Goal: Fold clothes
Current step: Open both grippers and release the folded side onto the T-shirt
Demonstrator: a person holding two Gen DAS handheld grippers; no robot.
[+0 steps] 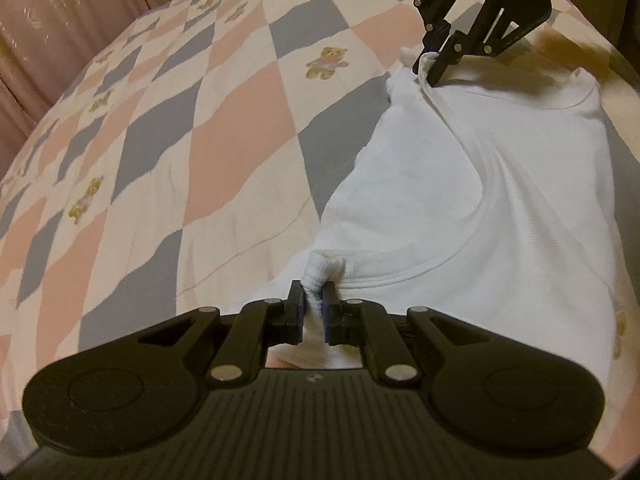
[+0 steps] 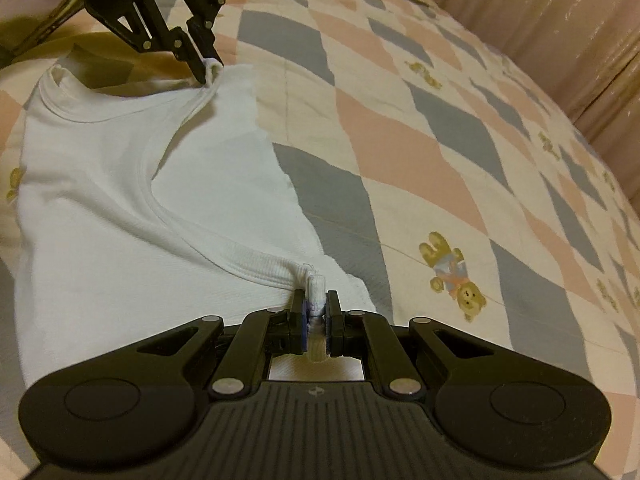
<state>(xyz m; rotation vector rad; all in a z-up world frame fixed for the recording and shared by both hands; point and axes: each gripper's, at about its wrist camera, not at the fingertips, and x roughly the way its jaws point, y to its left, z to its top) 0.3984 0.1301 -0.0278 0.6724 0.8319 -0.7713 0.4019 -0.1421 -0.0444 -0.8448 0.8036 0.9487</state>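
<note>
A white ribbed garment (image 1: 460, 184) lies partly folded on the bed; it also shows in the right wrist view (image 2: 120, 184). My left gripper (image 1: 313, 300) is shut on a bunched edge of its hem. My right gripper (image 2: 316, 306) is shut on another bunched edge. Each gripper shows in the other's view, pinching the far end of the same edge: the right gripper (image 1: 430, 68) at top right, the left gripper (image 2: 206, 68) at top left. The cloth is stretched between them, low over the bed.
A quilt (image 1: 200, 128) with pink, grey and cream diamonds and teddy bear prints (image 2: 456, 276) covers the bed. A pink curtain (image 1: 60, 20) hangs along the bed's far side, also in the right wrist view (image 2: 580, 20).
</note>
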